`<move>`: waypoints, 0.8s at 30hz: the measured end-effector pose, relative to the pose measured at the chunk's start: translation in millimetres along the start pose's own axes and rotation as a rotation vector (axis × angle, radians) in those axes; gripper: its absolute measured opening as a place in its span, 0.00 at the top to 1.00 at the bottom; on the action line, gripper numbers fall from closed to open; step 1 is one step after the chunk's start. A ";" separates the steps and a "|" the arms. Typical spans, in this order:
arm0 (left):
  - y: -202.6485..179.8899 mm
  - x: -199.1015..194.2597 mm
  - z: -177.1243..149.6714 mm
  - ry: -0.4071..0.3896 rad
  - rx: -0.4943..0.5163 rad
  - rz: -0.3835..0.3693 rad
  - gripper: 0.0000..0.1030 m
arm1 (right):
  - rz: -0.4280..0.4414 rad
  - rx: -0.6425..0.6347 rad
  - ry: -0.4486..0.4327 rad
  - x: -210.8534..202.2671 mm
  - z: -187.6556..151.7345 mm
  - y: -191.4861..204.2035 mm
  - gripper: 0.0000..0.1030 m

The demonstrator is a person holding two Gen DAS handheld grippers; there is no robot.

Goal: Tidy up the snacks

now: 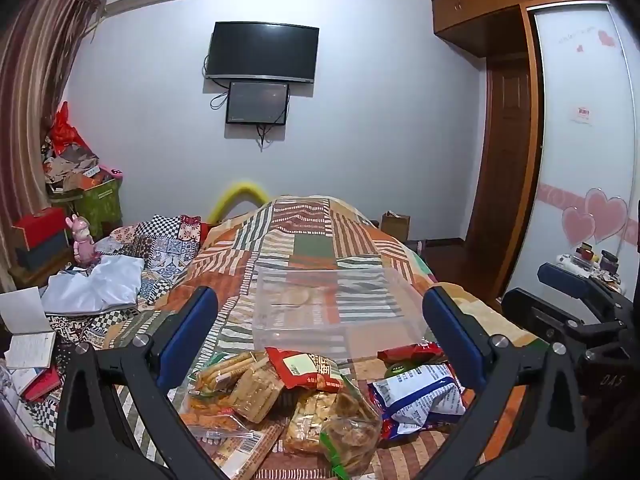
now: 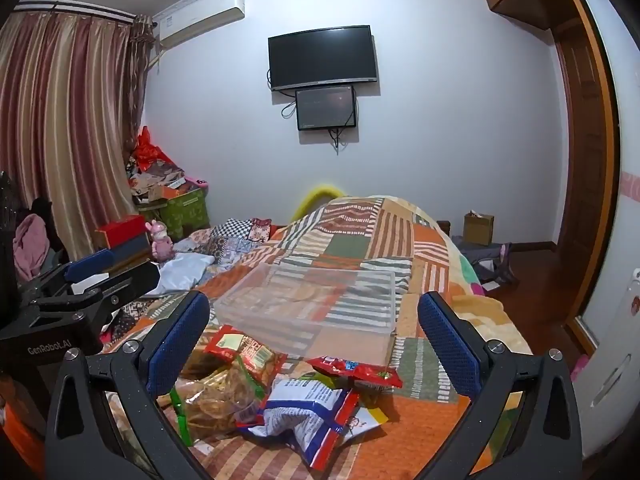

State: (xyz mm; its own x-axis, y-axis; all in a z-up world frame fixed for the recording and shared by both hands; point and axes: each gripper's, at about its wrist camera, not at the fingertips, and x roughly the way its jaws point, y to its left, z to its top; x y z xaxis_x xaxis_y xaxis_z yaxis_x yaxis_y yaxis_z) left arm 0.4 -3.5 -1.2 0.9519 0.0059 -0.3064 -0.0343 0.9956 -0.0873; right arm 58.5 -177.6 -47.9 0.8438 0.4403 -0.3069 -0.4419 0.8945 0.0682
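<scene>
A pile of snack packets (image 1: 304, 404) lies on the patchwork bedspread (image 1: 316, 240) close in front of me. It includes biscuit packs (image 1: 252, 388), a red-topped bag (image 1: 308, 368), a blue-and-white bag (image 1: 416, 396) and a red packet (image 1: 412, 354). Behind the pile lies a clear plastic box (image 1: 332, 304), open side up. My left gripper (image 1: 320, 328) is open and empty above the pile. My right gripper (image 2: 314, 328) is open and empty above the same pile (image 2: 272, 392), with the clear box (image 2: 316, 308) beyond and the blue-and-white bag (image 2: 304, 416) nearest.
Clothes and a white cloth (image 1: 96, 284) lie on the bed's left side, with a pink rabbit figure (image 1: 82, 240) and boxes (image 1: 40, 232) behind. A notebook (image 1: 28, 332) lies at far left. The wardrobe (image 1: 580, 140) and wooden floor are to the right.
</scene>
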 end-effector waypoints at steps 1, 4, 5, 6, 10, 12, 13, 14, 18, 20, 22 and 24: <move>-0.2 0.1 -0.3 0.001 0.000 0.000 0.00 | -0.001 0.000 0.000 0.5 0.1 -0.1 0.00; -0.4 0.9 -1.0 0.005 -0.003 -0.004 0.00 | 0.002 0.006 -0.004 -0.1 -2.9 0.6 0.00; -0.3 1.0 -1.0 0.006 -0.003 -0.006 0.00 | 0.003 0.007 -0.004 0.0 -2.8 0.5 0.00; 0.1 1.1 -0.7 0.008 -0.004 -0.007 0.00 | 0.003 0.008 -0.005 -0.4 -3.0 1.2 0.00; 0.8 1.0 -0.3 0.009 -0.005 -0.009 0.00 | 0.002 0.010 -0.008 -0.8 -2.5 0.3 0.00; 0.7 0.7 -0.6 0.008 -0.003 -0.008 0.00 | 0.004 0.011 -0.007 -1.1 -1.8 0.2 0.00; 1.4 1.2 -1.0 0.008 -0.003 -0.010 0.00 | 0.003 0.011 -0.007 -1.3 -1.5 0.8 0.00; 1.4 1.4 -1.1 0.009 -0.003 -0.011 0.00 | 0.003 0.011 -0.008 -1.7 -1.2 1.4 0.00; 1.3 1.3 -1.1 0.008 -0.002 -0.012 0.00 | 0.006 0.012 -0.010 -2.1 -0.1 -0.2 0.00; 1.5 1.0 -1.2 0.007 -0.002 -0.014 0.00 | 0.006 0.013 -0.013 -2.8 0.0 0.3 0.00; 0.8 0.8 -1.2 0.007 -0.001 -0.017 0.00 | 0.006 0.013 -0.014 -4.0 0.2 1.2 0.00; 0.6 0.2 -0.4 0.008 0.000 -0.021 0.00 | 0.006 0.014 -0.015 -4.5 0.2 1.4 0.00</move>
State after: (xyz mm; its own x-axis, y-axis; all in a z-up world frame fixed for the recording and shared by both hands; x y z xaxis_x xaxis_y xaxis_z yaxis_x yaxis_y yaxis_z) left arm 0.4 -2.9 -1.7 0.9499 -0.0155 -0.3120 -0.0147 0.9955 -0.0940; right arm 54.2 -178.3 -46.3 0.8457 0.4464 -0.2925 -0.4427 0.8928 0.0829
